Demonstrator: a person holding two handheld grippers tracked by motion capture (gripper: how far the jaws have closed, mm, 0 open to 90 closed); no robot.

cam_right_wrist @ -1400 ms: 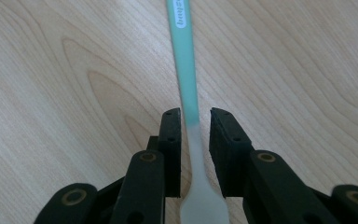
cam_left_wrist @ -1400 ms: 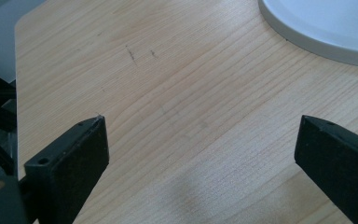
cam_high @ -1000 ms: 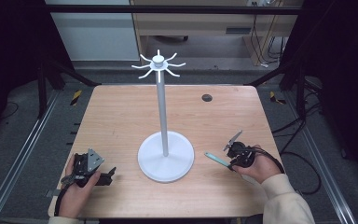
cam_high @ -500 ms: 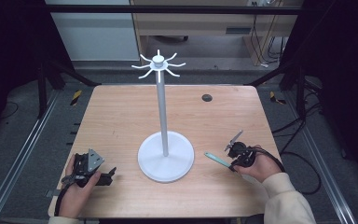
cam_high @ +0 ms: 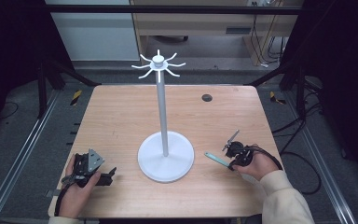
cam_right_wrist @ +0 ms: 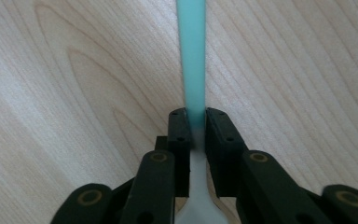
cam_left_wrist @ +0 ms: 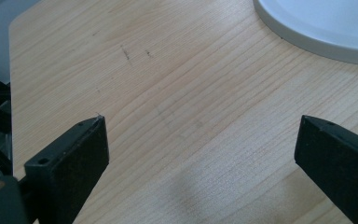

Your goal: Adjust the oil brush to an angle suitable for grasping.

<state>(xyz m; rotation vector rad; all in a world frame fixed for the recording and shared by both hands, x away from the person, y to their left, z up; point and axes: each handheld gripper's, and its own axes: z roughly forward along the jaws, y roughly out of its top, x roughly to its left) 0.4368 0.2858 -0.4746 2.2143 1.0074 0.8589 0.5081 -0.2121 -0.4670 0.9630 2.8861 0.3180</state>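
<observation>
A white stand (cam_high: 165,161) with a round base, a tall pole and hooked arms at its top (cam_high: 158,63) rises from the middle of the wooden table (cam_high: 121,116). My right gripper (cam_high: 228,156) rests on the table right of the base, shut on a thin teal strip (cam_high: 216,158) that points toward the base. In the right gripper view the teal strip (cam_right_wrist: 193,56) runs straight ahead out of my right gripper (cam_right_wrist: 196,119). My left gripper (cam_high: 107,175) lies at the front left, open, with bare wood between its jaws. The base's edge (cam_left_wrist: 321,28) shows ahead of my left gripper (cam_left_wrist: 200,135).
A small dark round hole (cam_high: 207,98) sits in the table near the far right edge. Metal rails (cam_high: 23,154) run along both sides of the table. A cable (cam_high: 303,172) trails off the right gripper over the table's right edge.
</observation>
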